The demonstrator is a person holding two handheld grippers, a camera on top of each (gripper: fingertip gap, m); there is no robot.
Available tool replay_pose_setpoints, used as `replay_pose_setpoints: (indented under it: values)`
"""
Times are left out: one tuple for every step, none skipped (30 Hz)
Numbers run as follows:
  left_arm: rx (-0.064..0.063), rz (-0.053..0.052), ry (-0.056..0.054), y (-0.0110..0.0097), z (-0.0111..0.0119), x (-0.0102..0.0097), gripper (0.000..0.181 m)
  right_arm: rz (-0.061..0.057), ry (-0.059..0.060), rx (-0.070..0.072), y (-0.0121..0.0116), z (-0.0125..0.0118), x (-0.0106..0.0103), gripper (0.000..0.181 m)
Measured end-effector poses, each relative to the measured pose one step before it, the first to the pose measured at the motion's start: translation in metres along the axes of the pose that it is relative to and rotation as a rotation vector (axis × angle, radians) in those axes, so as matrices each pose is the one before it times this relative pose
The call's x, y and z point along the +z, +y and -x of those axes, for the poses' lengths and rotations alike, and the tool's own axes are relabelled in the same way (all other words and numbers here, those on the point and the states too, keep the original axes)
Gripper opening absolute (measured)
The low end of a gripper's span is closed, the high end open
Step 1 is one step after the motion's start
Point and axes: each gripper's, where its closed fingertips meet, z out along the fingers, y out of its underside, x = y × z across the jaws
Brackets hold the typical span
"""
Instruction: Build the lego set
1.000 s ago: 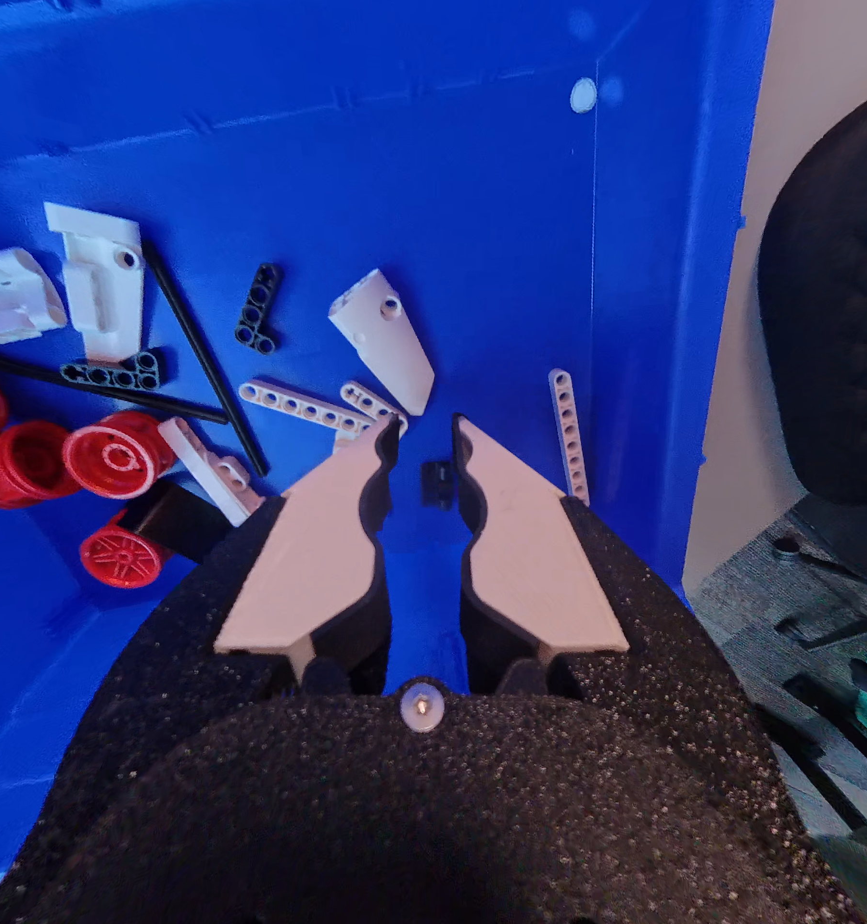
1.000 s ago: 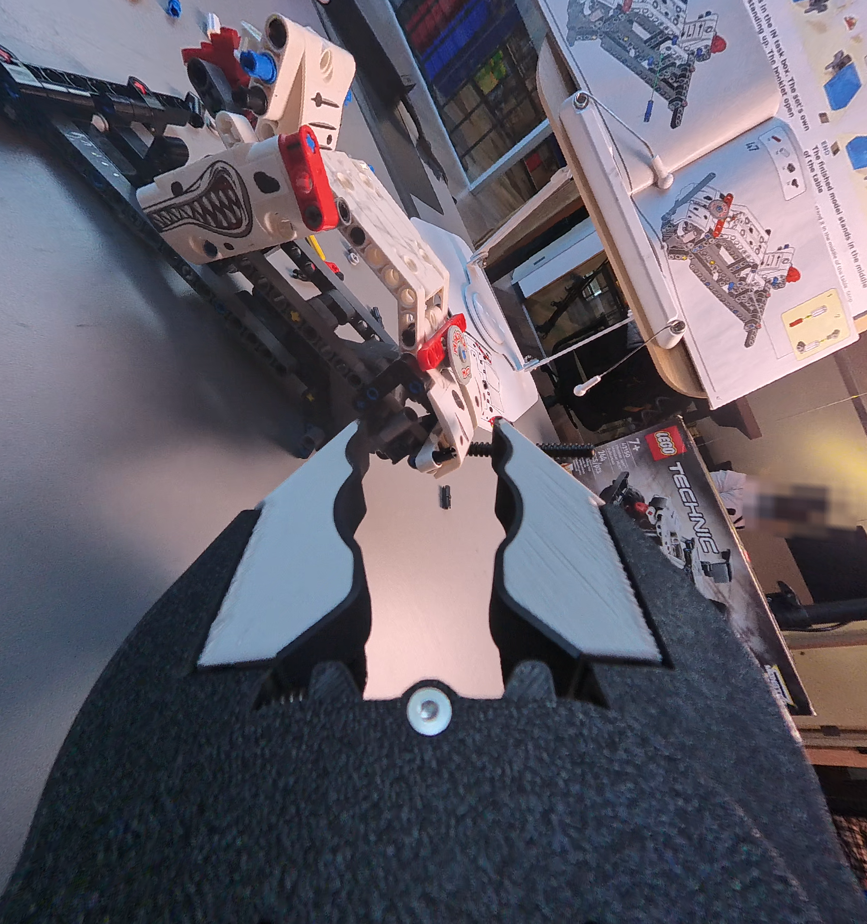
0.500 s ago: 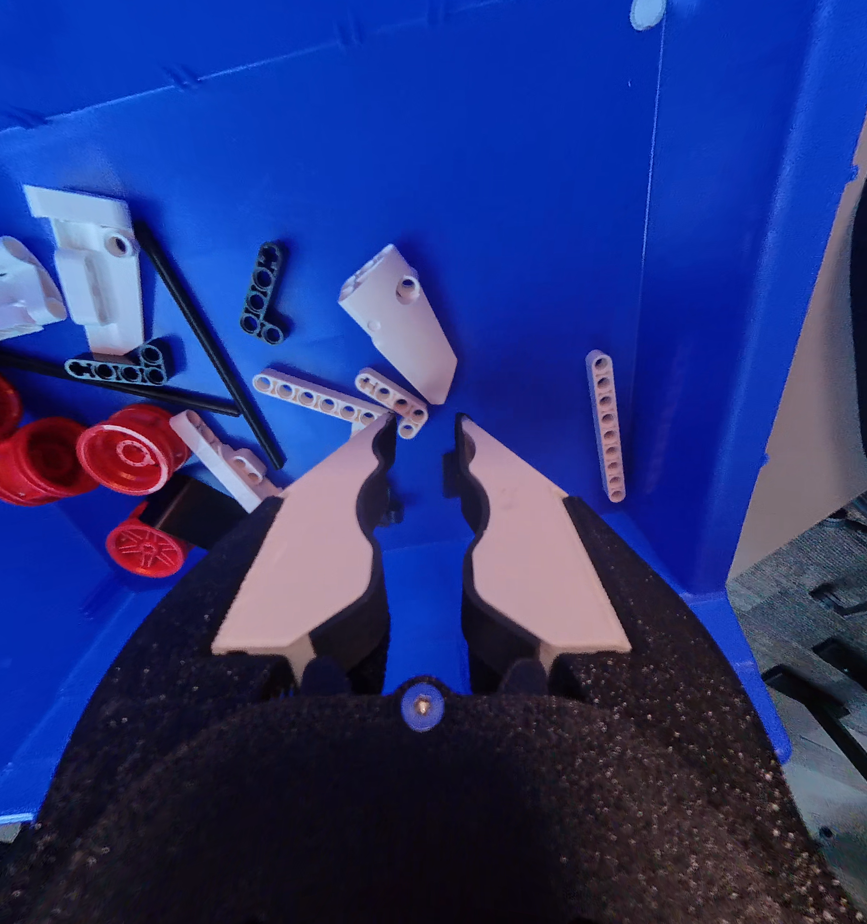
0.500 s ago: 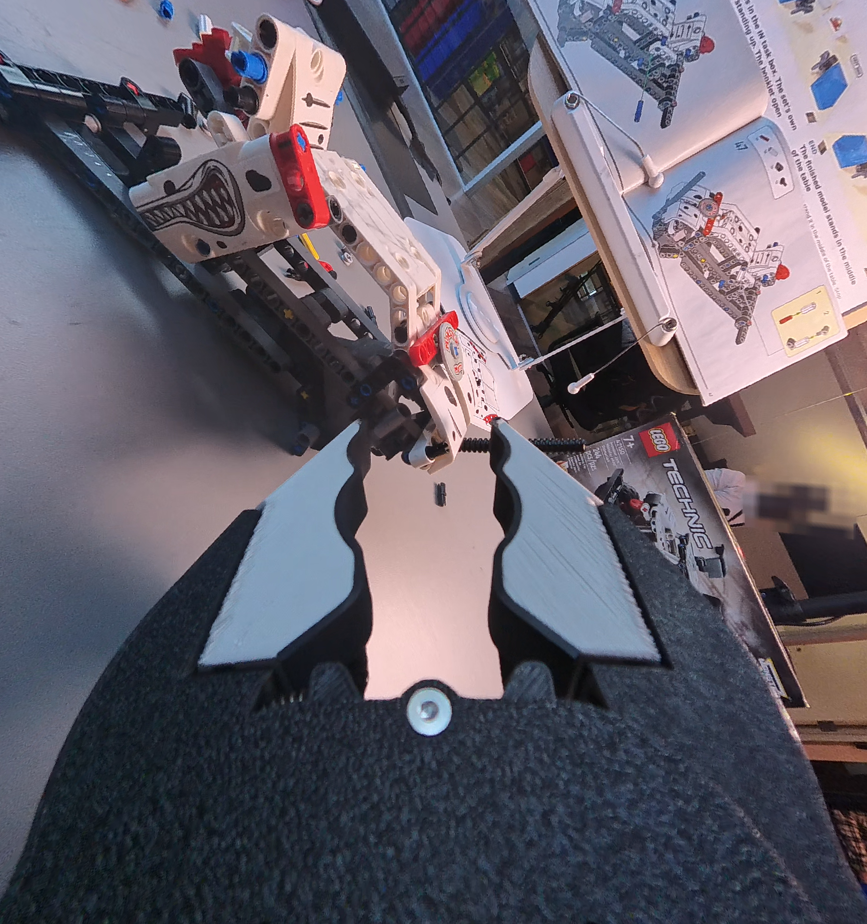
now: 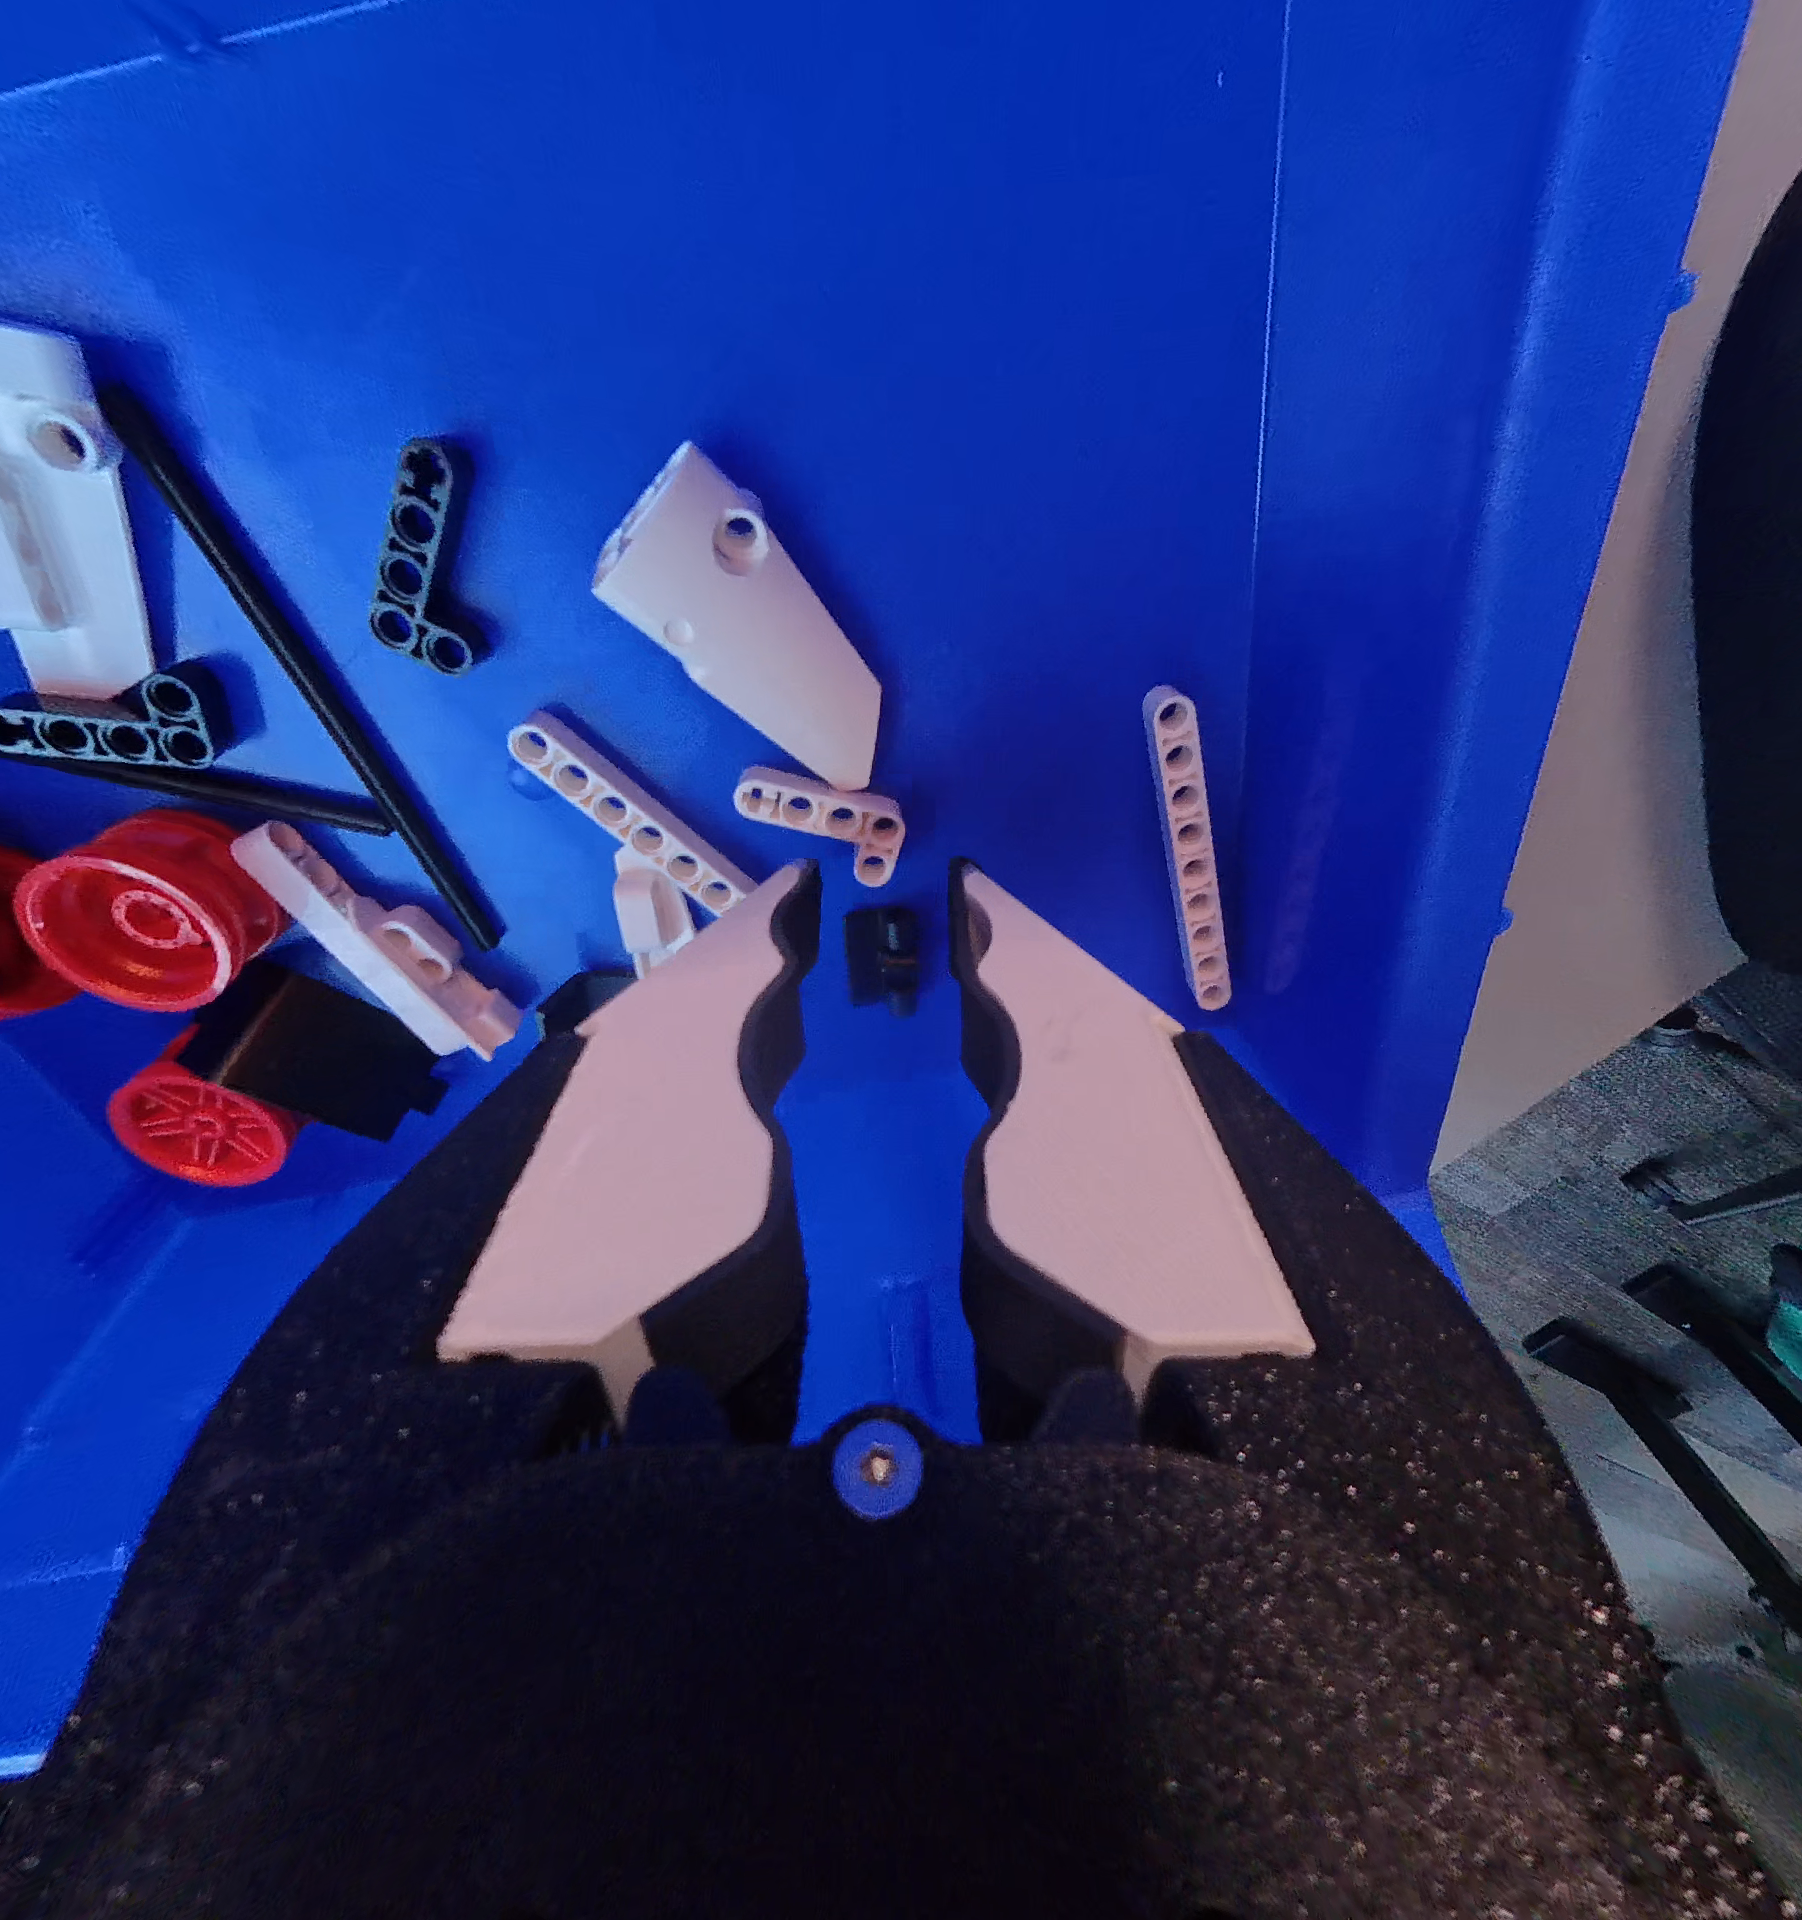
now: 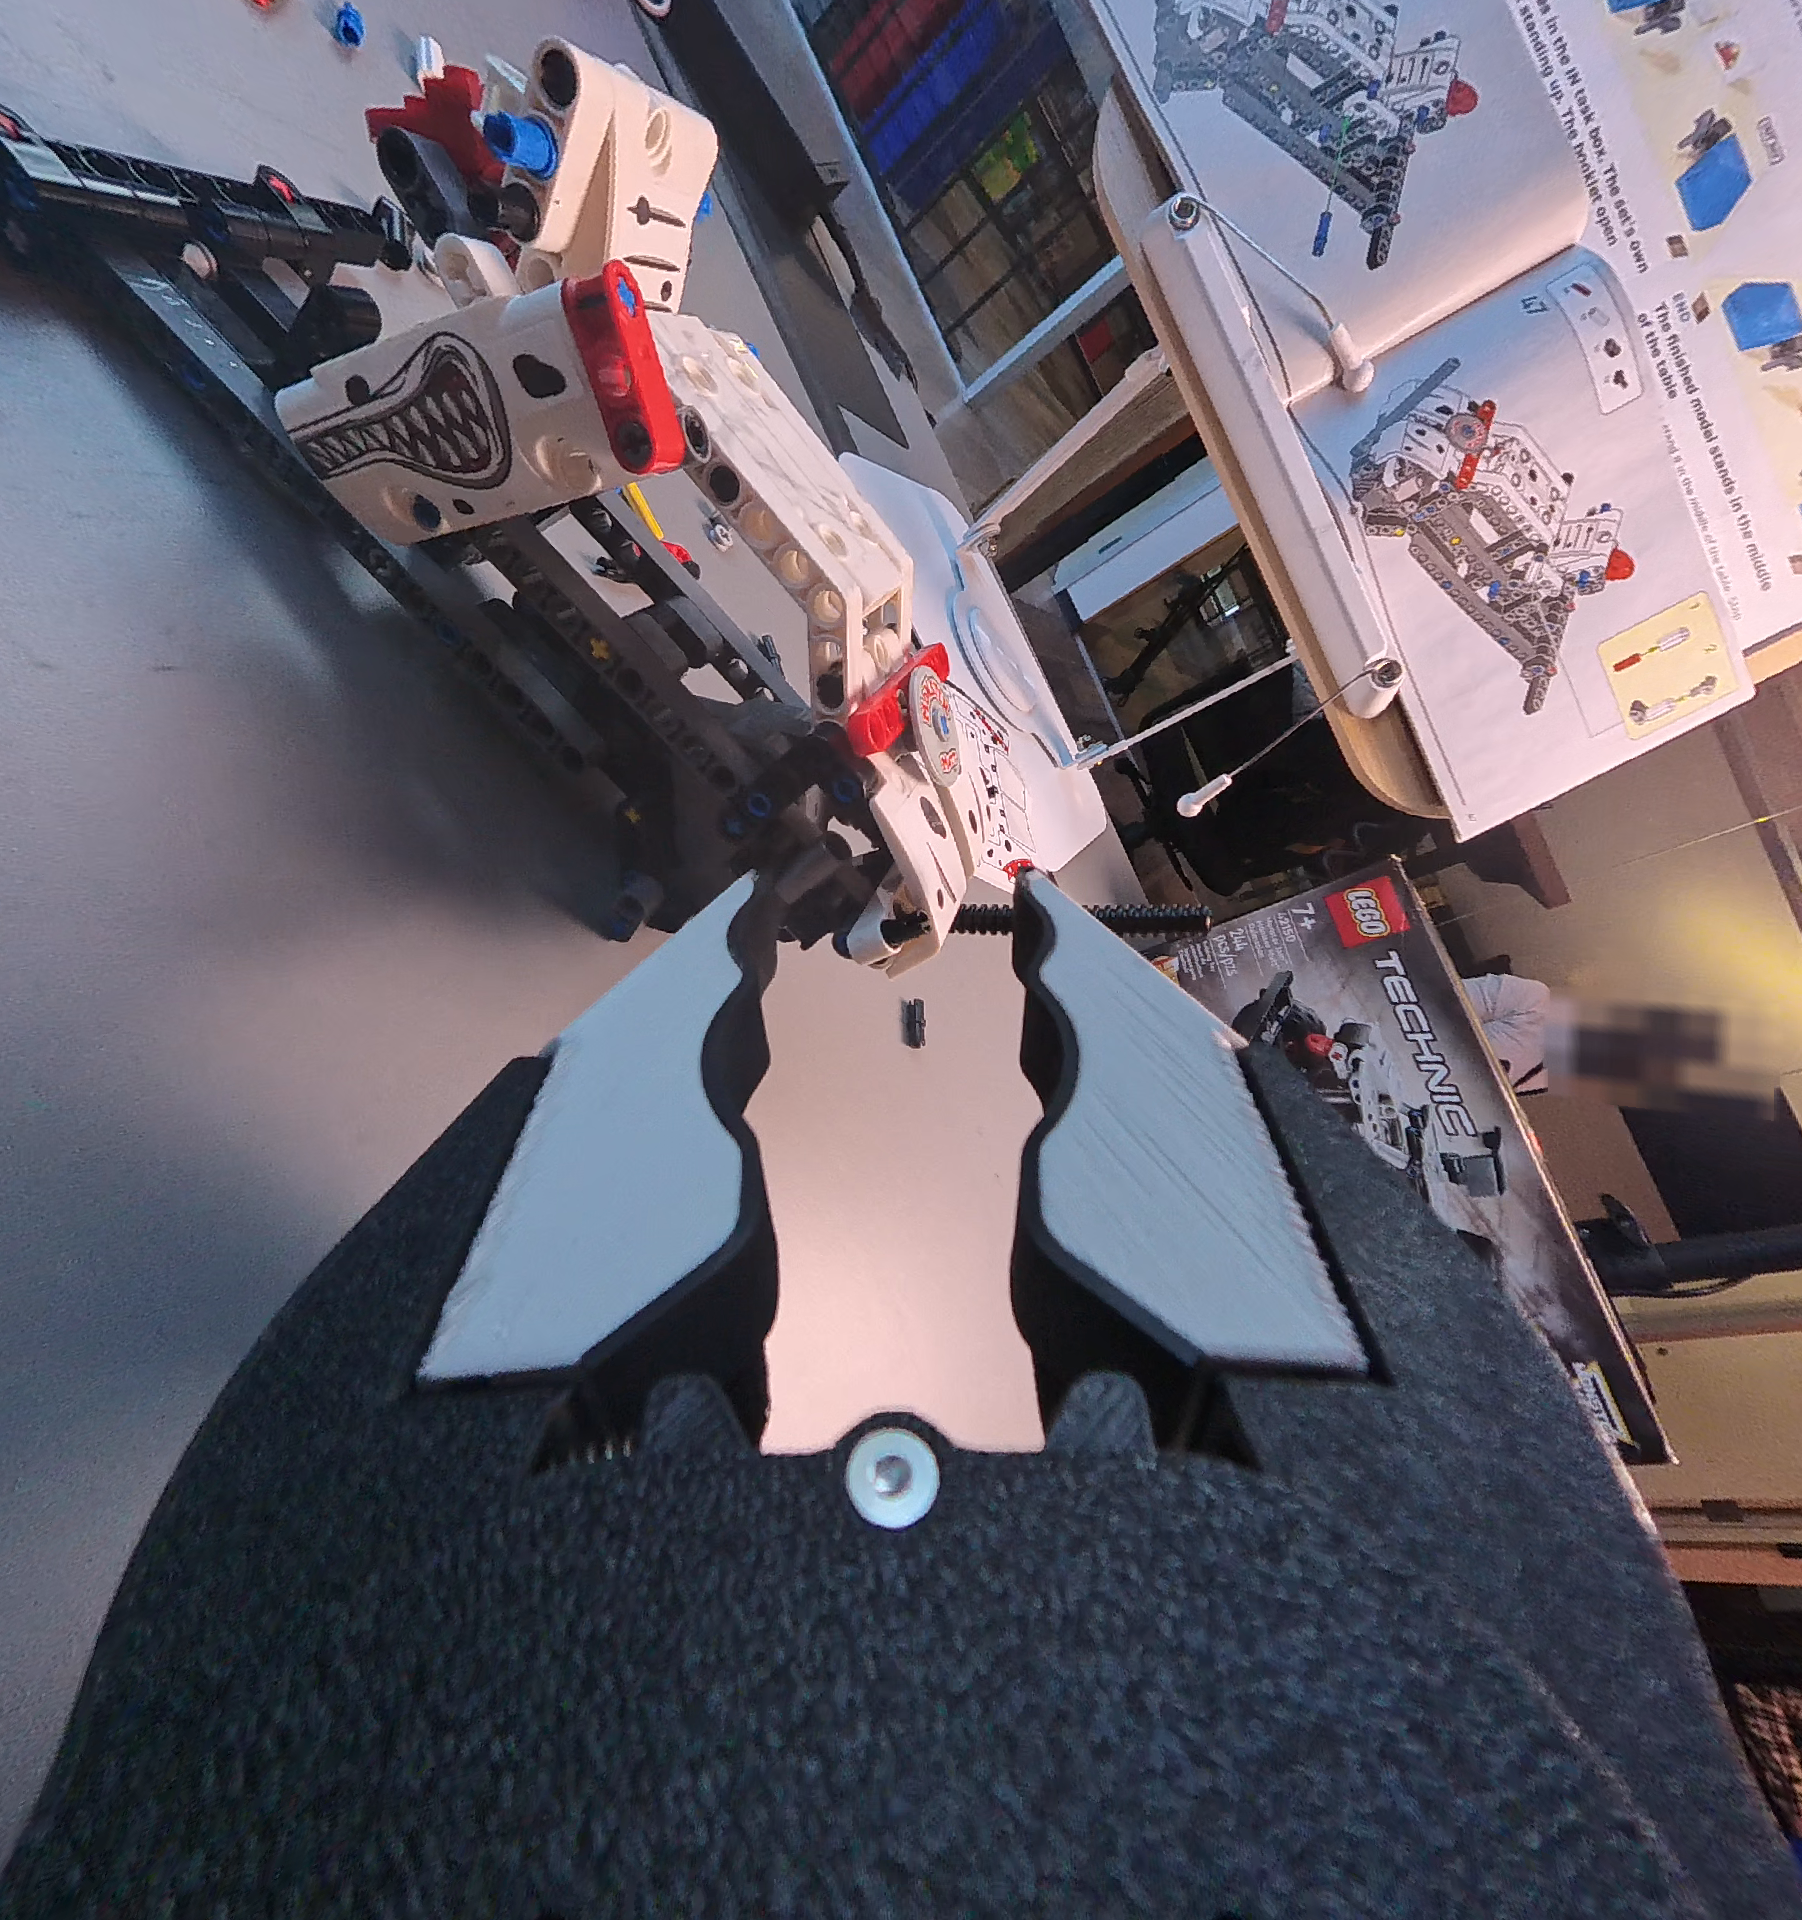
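Off my right side, printed writing and a logo stand on the dark set box (image 6: 1396, 1049) lying on the tabletop (image 6: 149, 831). The open instruction booklet (image 6: 1562, 343) on its stand carries lines of print and step numbers. My left side faces a blue bin (image 5: 876, 260) with nothing readable.

Three red wheels (image 5: 149, 914), two black axles (image 5: 294, 665), three white beams (image 5: 1186, 847).
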Motion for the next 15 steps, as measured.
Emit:
replay_pose_setpoints:
  values:
    - [0.0029, 0.0144, -0.0095, -0.00050, 0.00023, 0.00215, 0.025, 0.0011, 0.0007, 0.0009, 0.00024, -0.00023, -0.00005, 0.045]
    - [0.0030, 0.0133, -0.0085, -0.00055, 0.00049, 0.00286, 0.025, 0.0003, 0.0008, 0.0008, 0.00011, -0.00033, -0.00012, 0.045]
    - [0.0015, 0.0079, -0.0240, -0.00096, 0.00333, 0.00204, 0.017, -0.0003, 0.0006, -0.0001, 0.00005, -0.00022, -0.00017, 0.045]
    - [0.0055, 0.0068, -0.0133, -0.00014, 0.00204, 0.00007, 0.008, 0.0001, 0.0003, -0.0014, -0.00005, -0.00014, -0.00024, 0.045]
    - [0.0059, 0.0058, 0.0047, 0.00067, -0.00134, -0.00150, 0.008, -0.0001, 0.0002, -0.0032, -0.00008, -0.00026, -0.00023, 0.045]
    - [0.0025, 0.0043, -0.0059, 0.00164, -0.00005, -0.00394, 0.008, -0.0008, 0.0021, -0.0034, -0.00023, -0.00061, -0.00063, 0.045]
    - [-0.0078, -0.0053, -0.0200, 0.00151, 0.00241, -0.00753, 0.008, -0.0028, 0.0029, -0.0007, -0.00045, -0.00096, -0.00092, 0.045]
    - [-0.0184, -0.0244, -0.0225, -0.00039, 0.00317, -0.01090, 0.008, -0.0053, 0.0037, 0.0029, -0.00101, -0.00135, -0.00104, 0.045]
    - [-0.0192, -0.0426, -0.0239, -0.00345, 0.00292, -0.01328, 0.008, -0.0071, 0.0036, 0.0047, -0.00146, -0.00153, -0.00110, 0.044]
    - [-0.0136, -0.0587, -0.0164, -0.00739, 0.00022, -0.01484, 0.008, -0.0092, 0.0047, 0.0040, -0.00215, -0.00170, -0.00097, 0.044]
    - [-0.0061, -0.0786, -0.0054, -0.01328, -0.00411, -0.01558, 0.008, -0.0098, 0.0039, 0.0032, -0.00263, -0.00155, -0.00073, 0.044]
    - [0.0038, -0.0906, 0.0060, -0.01885, -0.00898, -0.01422, 0.008, -0.0084, 0.0004, 0.0022, -0.00265, -0.00107, -0.00045, 0.045]
    - [0.0184, -0.0852, 0.0232, -0.02164, -0.01471, -0.01022, 0.008, -0.0080, -0.0038, -0.0014, -0.00266, -0.00038, -0.00016, 0.045]
    - [0.0336, -0.0678, 0.0296, -0.02138, -0.01797, -0.00461, 0.008, -0.0063, -0.0150, -0.0078, -0.00248, 0.00124, 0.00045, 0.047]
    - [0.0395, -0.0504, 0.0311, -0.01988, -0.01856, 0.00129, 0.008, 0.0008, -0.0279, -0.0160, -0.00149, 0.00251, 0.00118, 0.052]
